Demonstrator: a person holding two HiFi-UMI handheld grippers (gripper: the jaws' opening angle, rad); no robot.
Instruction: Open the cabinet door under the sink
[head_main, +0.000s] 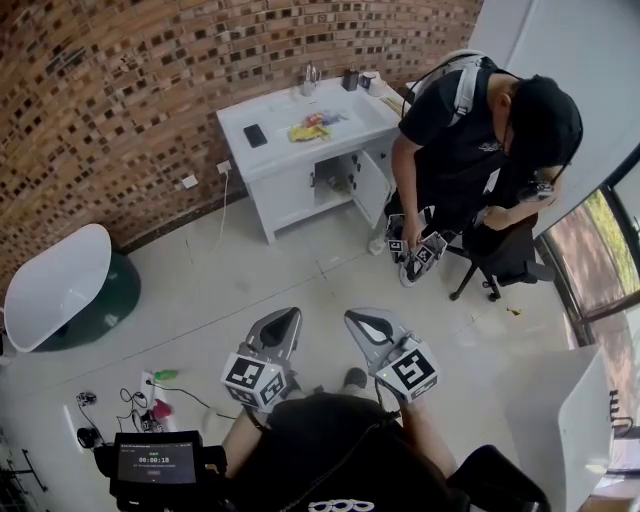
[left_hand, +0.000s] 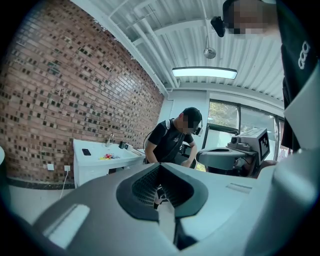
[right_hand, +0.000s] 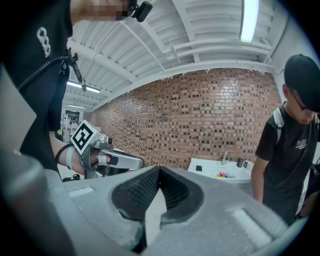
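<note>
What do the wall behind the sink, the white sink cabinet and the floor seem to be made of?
Reddish-brown wall: brick, rough and matt, mortar joints visible.
White sink cabinet: probably painted wood or board, smooth panelled fronts.
Pale floor: likely smooth tile, with thin joint lines.

A red-brown brick wall (head_main: 120, 90) runs along the back, above a pale tiled floor (head_main: 260, 290). On the left sits a white oval bathtub on a dark green base (head_main: 55, 285). Overhead, a long fluorescent light (left_hand: 204, 73) glows on the white ribbed ceiling (left_hand: 250, 55), and daylight fills a large window (left_hand: 222, 116).
</note>
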